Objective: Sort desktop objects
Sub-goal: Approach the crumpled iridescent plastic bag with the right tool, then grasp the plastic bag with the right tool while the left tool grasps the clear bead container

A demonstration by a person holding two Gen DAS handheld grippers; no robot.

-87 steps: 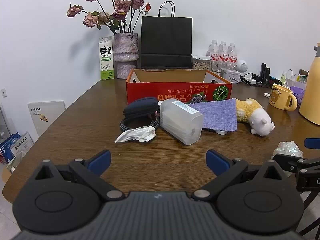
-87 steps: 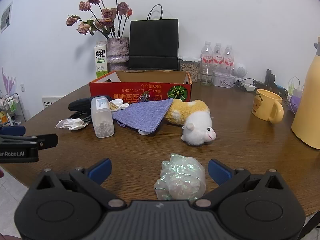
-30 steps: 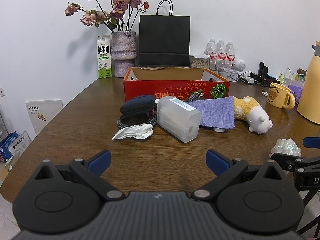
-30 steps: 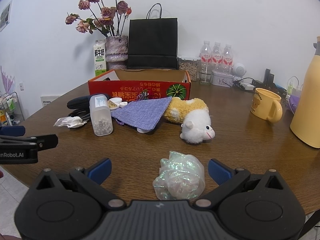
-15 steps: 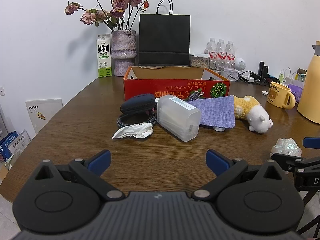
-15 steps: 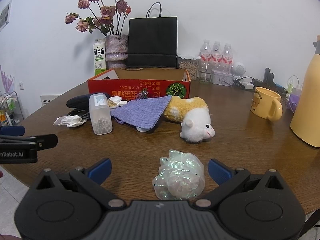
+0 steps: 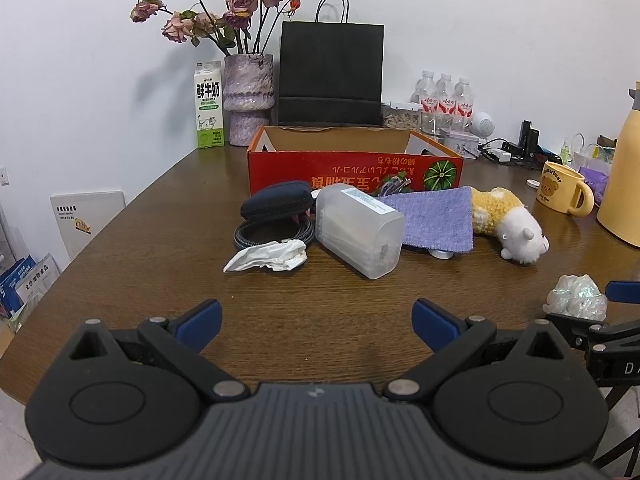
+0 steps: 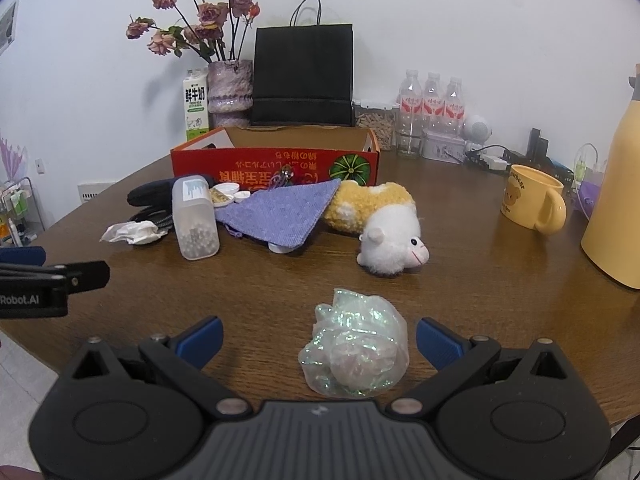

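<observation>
- My right tool (image 8: 318, 338) is spread wide over the near edge of the bench (image 8: 480, 280), holding nothing; one crumpled shiny plastic wad (image 8: 356, 354) lies between its fingers, nearer the right one, touching neither.
- My left tool (image 7: 316, 316) is just as wide apart and empty, with bare wood between the fingers.
- Ahead of it, well apart: one crumpled tissue (image 7: 268, 256), one clear plastic jar (image 7: 358, 230) on its side, one dark zip case (image 7: 276, 200) on a coiled cable (image 7: 272, 234).
- One purple cloth (image 7: 434, 218) partly covers one plush toy (image 7: 508, 224).
- One red cardboard box (image 7: 352, 166) stands behind them, open-topped.
- Three water bottles (image 8: 430, 110) at the back, one yellow mug (image 8: 534, 196).
</observation>
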